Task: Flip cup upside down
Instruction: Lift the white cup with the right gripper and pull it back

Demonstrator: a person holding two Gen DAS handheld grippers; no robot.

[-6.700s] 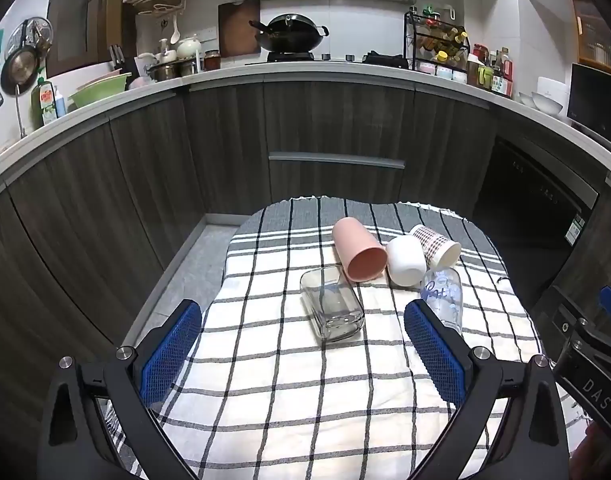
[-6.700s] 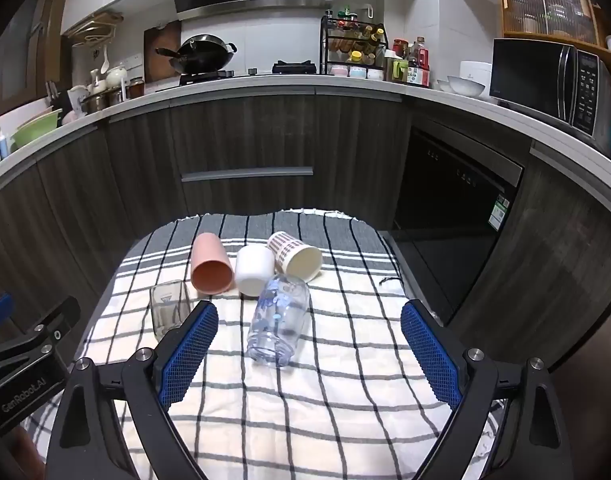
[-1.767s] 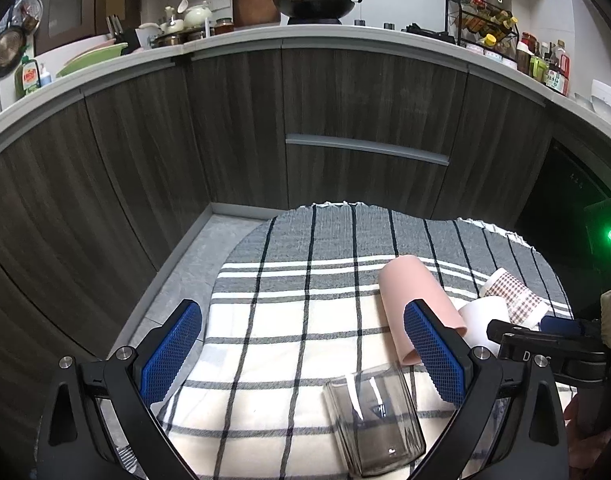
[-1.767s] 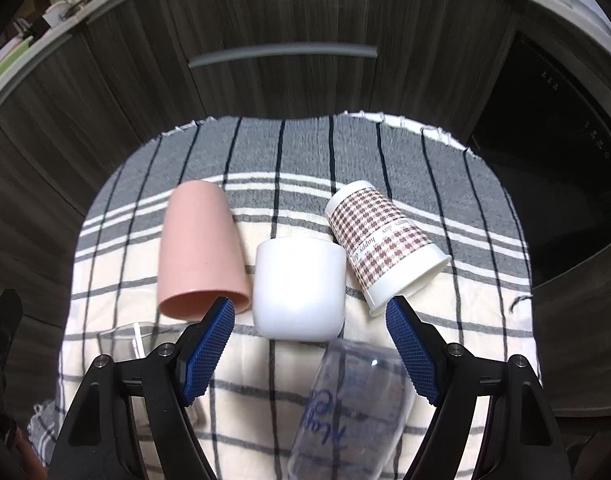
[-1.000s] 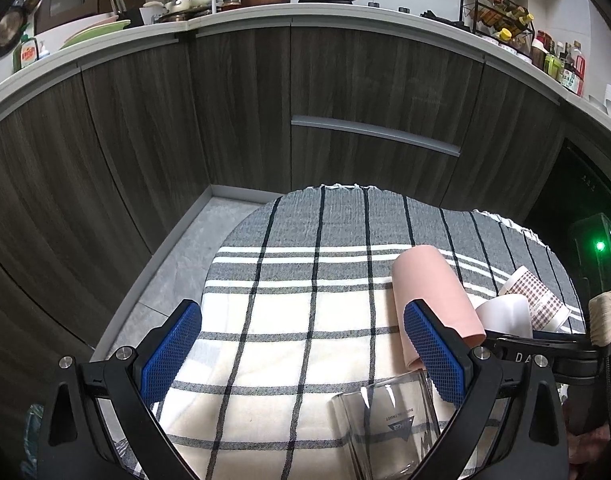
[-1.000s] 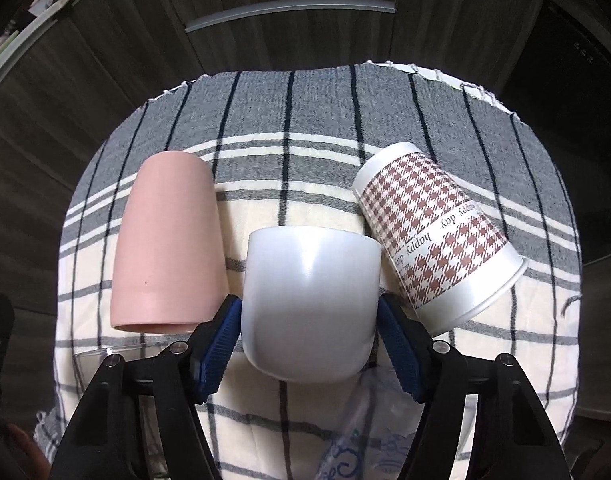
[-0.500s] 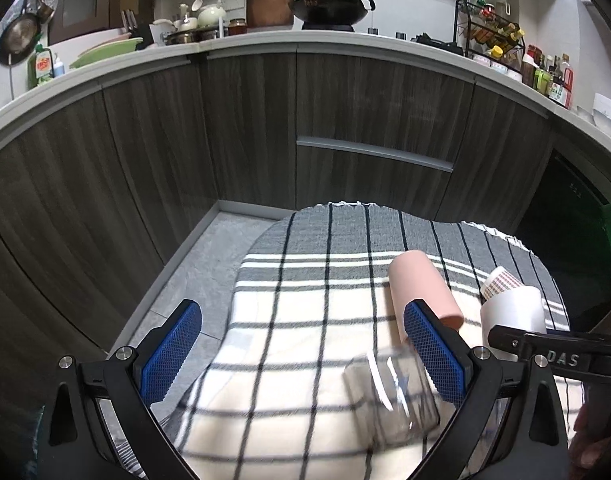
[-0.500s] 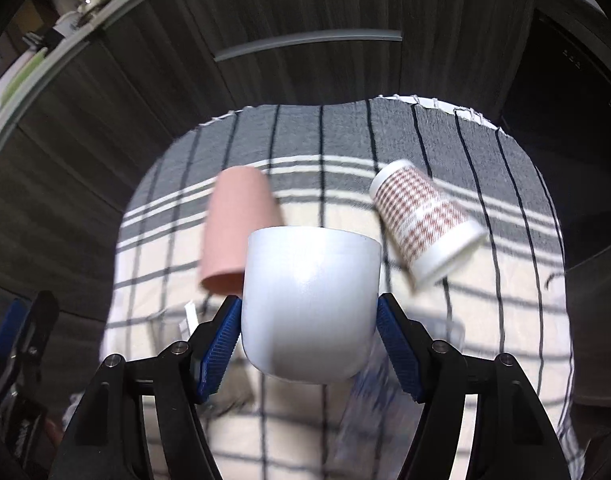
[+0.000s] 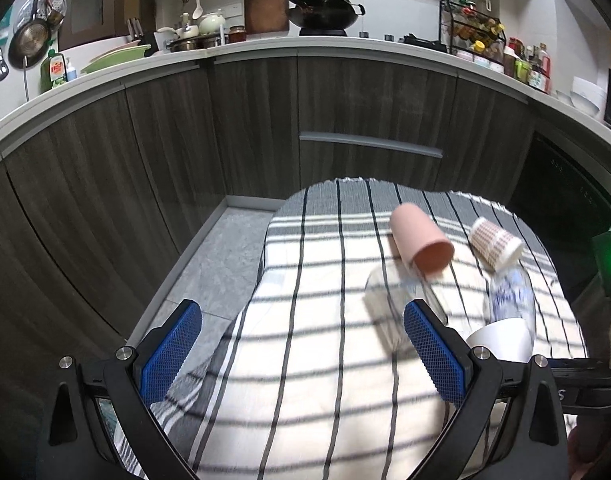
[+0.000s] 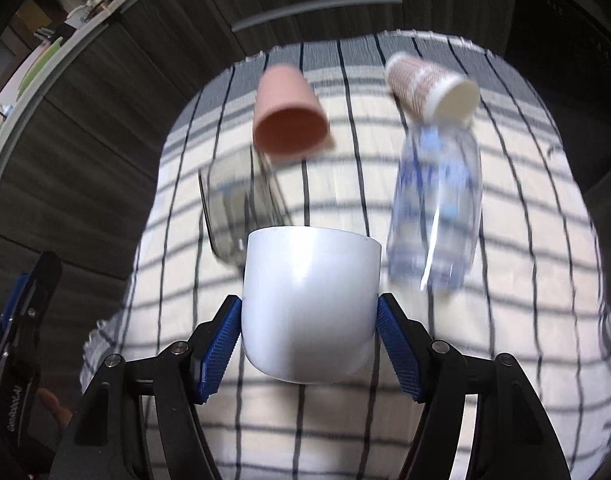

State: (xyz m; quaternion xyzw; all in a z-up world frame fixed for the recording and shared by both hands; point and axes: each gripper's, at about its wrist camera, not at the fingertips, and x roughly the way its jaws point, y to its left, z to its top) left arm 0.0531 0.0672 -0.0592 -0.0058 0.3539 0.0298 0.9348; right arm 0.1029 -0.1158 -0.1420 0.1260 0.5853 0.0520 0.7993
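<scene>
Lifted clear of the checked cloth [image 10: 485, 360], the white cup [image 10: 309, 304] now hangs in the air in the right gripper [image 10: 309, 340], where half a second ago it was only just rising from its slot between the pink cup [image 10: 289, 116] and the houndstooth paper cup [image 10: 429, 84]. Both blue pads are clamped against its lower sides, with its rounded base toward the camera and its rim facing away over the cloth.

Relative to the white cup, the pink cup lies on its side beyond and a little left, the paper cup beyond and to the right, the clear plastic bottle [image 10: 437, 208] just to the right, and the square glass [image 10: 237, 216] just behind on the left. All four rest on the cloth and are blurred by the camera's motion.

The left gripper [image 9: 301, 356] stands wide apart and holds nothing; from its view the white cup [image 9: 501, 340] shows low at the right, nearer than the bottle [image 9: 509, 296].

By my reading, the step in hand is the carry between pickup and inversion: the cup is secured but not yet turned rim-down. The next move calls for rolling the wrist until the rim faces the cloth, then lowering onto a bare patch nearer than the glass and bottle. Whether the grip sits deep enough to stop the cup slipping during that roll I cannot tell.
</scene>
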